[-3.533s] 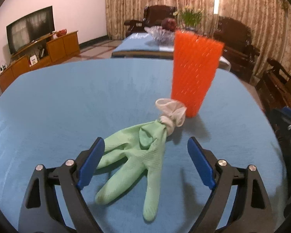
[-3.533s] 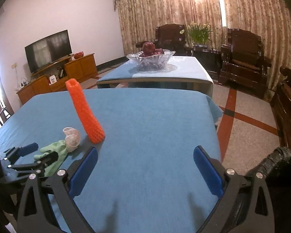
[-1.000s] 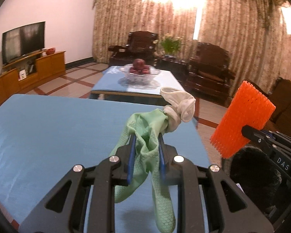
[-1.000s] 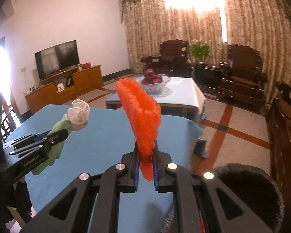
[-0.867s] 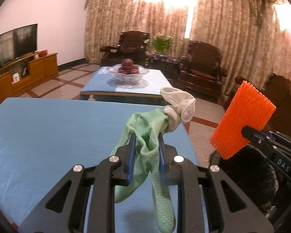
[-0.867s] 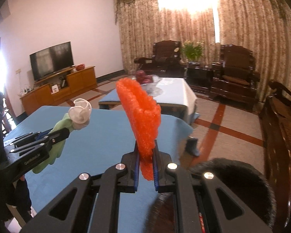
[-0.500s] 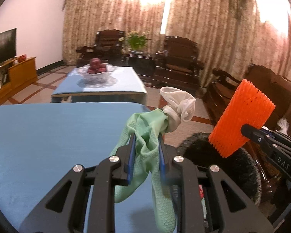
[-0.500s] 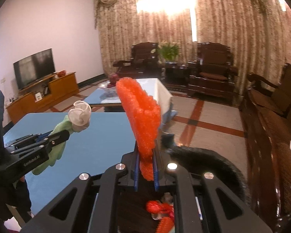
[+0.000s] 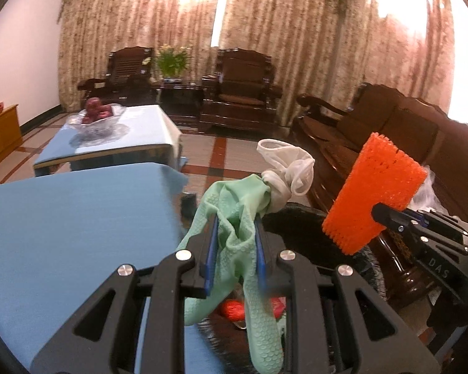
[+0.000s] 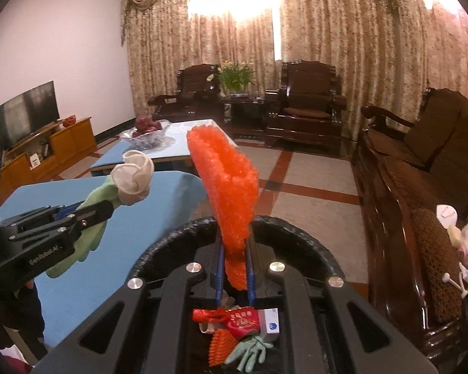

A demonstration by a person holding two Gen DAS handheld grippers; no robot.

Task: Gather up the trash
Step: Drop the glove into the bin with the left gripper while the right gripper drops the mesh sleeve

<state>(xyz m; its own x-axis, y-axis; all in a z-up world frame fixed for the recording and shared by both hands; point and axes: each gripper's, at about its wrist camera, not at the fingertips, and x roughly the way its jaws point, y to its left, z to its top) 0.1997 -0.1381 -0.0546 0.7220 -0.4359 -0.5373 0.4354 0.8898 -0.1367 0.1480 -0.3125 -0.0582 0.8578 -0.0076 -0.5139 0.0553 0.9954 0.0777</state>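
Pale green rubber glove (image 9: 234,233) pinched in left gripper (image 9: 234,249), angled downward; orange foam mesh sleeve (image 10: 231,193) clamped upright in right gripper (image 10: 234,268); both above black-rimmed trash bin (image 10: 296,237).

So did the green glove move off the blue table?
Yes. The green glove, once lying on the blue table, now hangs past its edge over the black bin.

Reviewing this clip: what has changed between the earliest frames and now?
The left gripper closed on the green glove and lifted it off the blue table. The right gripper took hold of the orange foam net. Both swung away from the table to above the black trash bin. Neither has let go.
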